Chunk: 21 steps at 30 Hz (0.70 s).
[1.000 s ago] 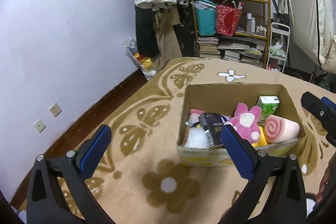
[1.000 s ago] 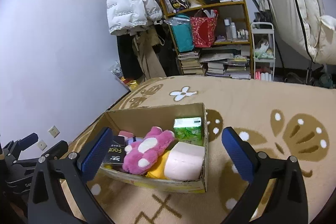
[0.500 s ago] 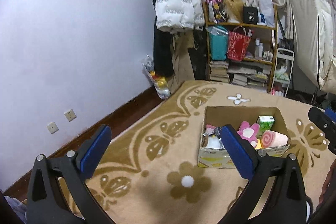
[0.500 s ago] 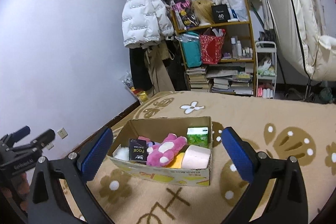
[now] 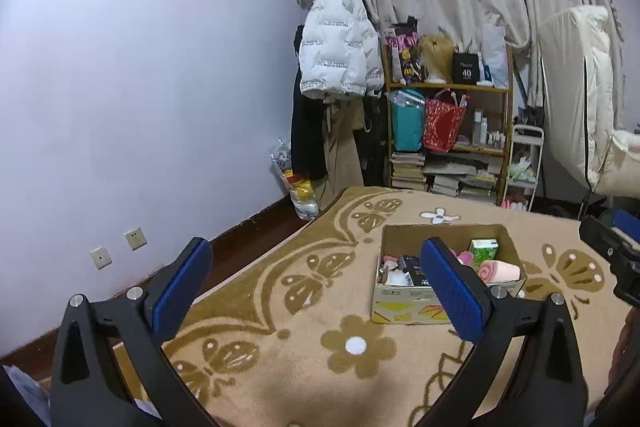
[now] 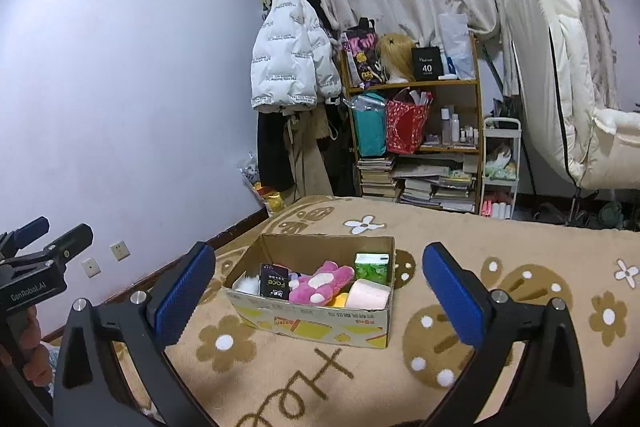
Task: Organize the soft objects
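Note:
An open cardboard box point(image 6: 320, 325) stands on a tan flowered blanket. It holds a pink plush toy point(image 6: 320, 283), a pink roll-cake plush point(image 6: 368, 298), a green tissue pack point(image 6: 372, 267), a black packet point(image 6: 274, 282) and a white fluffy item point(image 6: 246, 283). The box also shows in the left wrist view point(image 5: 404, 303). My left gripper point(image 5: 316, 289) is open and empty, well back from the box. My right gripper point(image 6: 320, 291) is open and empty, raised in front of the box.
The blanket point(image 6: 520, 267) covers a bed along a pale wall with sockets point(image 5: 135, 238). A wooden shelf point(image 6: 416, 139) with bags and books, a hanging white jacket point(image 6: 292, 63) and a white cart point(image 6: 500, 171) stand beyond the bed.
Both grippers have pulled back and up from the box, which now looks smaller and farther. Both stayed open and empty.

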Each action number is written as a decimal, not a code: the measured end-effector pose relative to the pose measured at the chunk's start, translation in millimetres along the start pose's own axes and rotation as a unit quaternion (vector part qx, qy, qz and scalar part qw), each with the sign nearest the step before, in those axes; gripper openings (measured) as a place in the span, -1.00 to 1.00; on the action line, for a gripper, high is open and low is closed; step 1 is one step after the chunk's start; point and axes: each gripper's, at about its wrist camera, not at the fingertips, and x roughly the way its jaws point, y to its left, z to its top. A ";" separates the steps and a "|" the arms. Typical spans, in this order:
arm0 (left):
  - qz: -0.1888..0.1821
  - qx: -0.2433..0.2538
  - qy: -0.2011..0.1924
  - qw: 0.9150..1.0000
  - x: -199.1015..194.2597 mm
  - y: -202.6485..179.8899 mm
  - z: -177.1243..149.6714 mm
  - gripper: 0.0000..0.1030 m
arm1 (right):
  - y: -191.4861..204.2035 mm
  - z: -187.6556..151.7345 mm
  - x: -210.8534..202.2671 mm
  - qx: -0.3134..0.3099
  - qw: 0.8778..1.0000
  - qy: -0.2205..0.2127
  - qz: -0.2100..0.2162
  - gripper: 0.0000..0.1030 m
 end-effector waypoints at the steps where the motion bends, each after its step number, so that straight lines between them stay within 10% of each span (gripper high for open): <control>1: -0.001 -0.005 -0.003 1.000 -3.3 1.3 -1.7 0.99 | 0.3 -1.6 -2.2 -0.002 1.000 -0.002 -0.001 1.00; 21: -0.003 -0.035 0.027 0.999 29.8 -0.1 -43.6 0.99 | -17.2 -52.5 12.7 -0.004 1.000 0.000 -0.014 1.00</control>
